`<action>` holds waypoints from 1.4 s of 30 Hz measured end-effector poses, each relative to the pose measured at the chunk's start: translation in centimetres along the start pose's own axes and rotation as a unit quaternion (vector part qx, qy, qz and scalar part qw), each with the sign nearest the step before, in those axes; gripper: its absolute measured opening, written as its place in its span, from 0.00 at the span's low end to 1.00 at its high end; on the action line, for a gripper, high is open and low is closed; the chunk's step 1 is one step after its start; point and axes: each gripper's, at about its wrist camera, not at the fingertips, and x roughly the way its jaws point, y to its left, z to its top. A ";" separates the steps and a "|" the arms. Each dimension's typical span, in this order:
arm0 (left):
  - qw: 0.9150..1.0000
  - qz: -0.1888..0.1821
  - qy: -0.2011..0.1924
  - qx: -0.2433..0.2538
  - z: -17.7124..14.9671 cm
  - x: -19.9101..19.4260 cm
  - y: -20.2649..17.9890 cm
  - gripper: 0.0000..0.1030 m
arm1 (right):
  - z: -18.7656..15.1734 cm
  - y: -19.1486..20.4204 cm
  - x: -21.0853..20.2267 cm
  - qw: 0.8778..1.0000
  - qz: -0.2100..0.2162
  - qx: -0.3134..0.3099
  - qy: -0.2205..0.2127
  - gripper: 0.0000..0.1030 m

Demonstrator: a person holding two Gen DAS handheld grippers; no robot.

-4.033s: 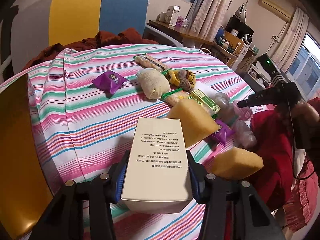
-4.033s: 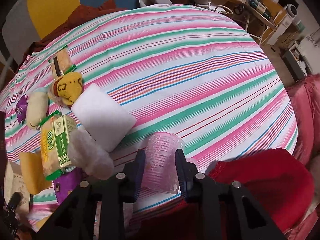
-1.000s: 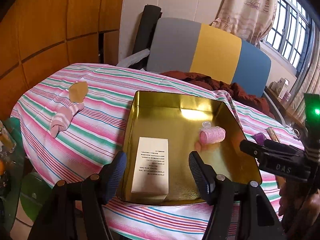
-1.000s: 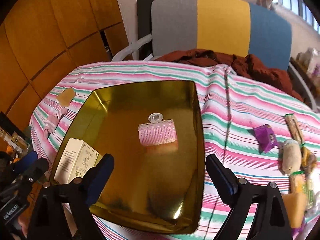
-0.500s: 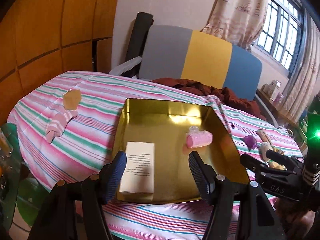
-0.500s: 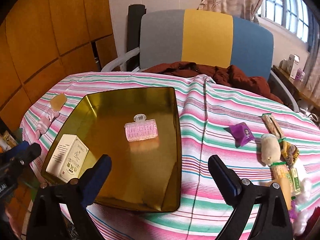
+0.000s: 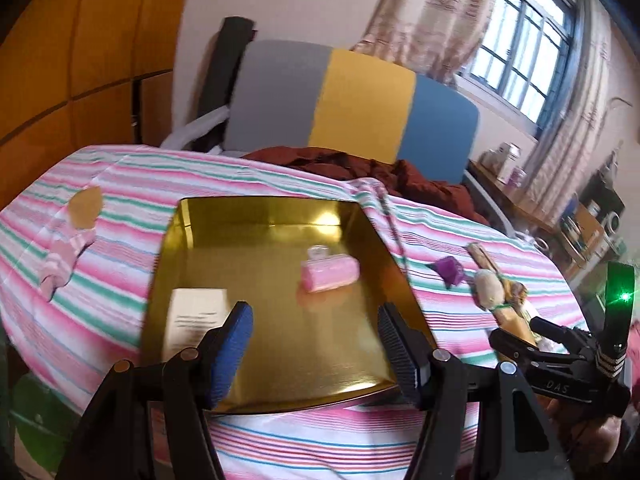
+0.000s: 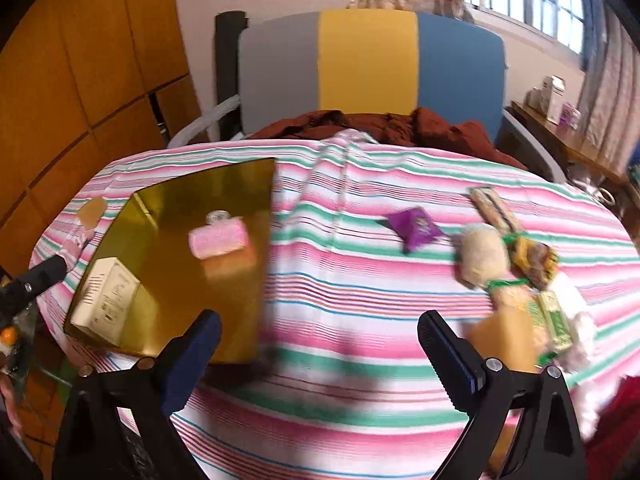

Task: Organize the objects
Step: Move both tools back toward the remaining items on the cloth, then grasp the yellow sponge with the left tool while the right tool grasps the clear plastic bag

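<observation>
In the left wrist view, the left gripper (image 7: 316, 344) fills the lower middle of the frame with its blue-padded fingers (image 7: 232, 344) spread wide and nothing between them. Past the fingertips sits the gold tray (image 7: 256, 376) on the striped tablecloth (image 7: 440, 240). A pink hair roller (image 7: 330, 274) lies in the centre of the tray, and a cream box (image 7: 196, 318) lies in the tray's lower left corner, partly behind the left finger. At the left edge of the frame a pink striped sock (image 7: 64, 258) rests on the cloth with a tan piece (image 7: 85, 207) just above it. To the right of the tray lie a purple packet (image 7: 450, 270) and a beige plush toy (image 7: 489, 289). The right gripper's black body shows at the lower right.

In the right wrist view, the right gripper (image 8: 318, 344) occupies the bottom of the frame, fingers (image 8: 446, 354) wide apart and holding nothing, over bare cloth (image 8: 340, 280). The gold tray (image 8: 248, 176) sits at centre left, carrying the roller (image 8: 218, 242) and the box (image 8: 106, 300) at its near left corner. The purple packet (image 8: 416, 226) lies right of centre, apart from the tray. Further right is a blurred cluster: the plush toy (image 8: 480, 254), what looks like a yellow sponge (image 8: 504, 340), and a green-labelled packet (image 8: 556, 322).
</observation>
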 end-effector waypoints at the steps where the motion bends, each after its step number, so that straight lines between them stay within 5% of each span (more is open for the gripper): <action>1: 1.000 -0.008 0.004 0.010 0.0 0.2 -0.7 0.64 | -0.2 -0.9 -0.3 1.000 -0.007 0.002 0.003 0.97; 10: 0.994 -0.081 0.030 0.074 -0.4 1.4 -6.1 0.64 | -1.5 -10.0 -4.0 0.995 -0.090 0.012 0.038 0.98; 20: 0.974 -0.152 0.082 0.146 -1.4 3.9 -12.1 0.64 | -3.5 -22.4 -5.5 0.976 -0.164 0.065 0.130 0.98; 31: 0.939 -0.247 0.182 0.153 -2.4 9.8 -20.7 0.76 | -4.3 -27.2 -4.2 0.960 -0.177 0.194 0.098 0.97; 42: 0.929 -0.230 0.245 0.153 -4.4 16.8 -28.1 0.89 | -4.8 -28.8 -4.7 0.957 -0.128 0.251 0.069 0.97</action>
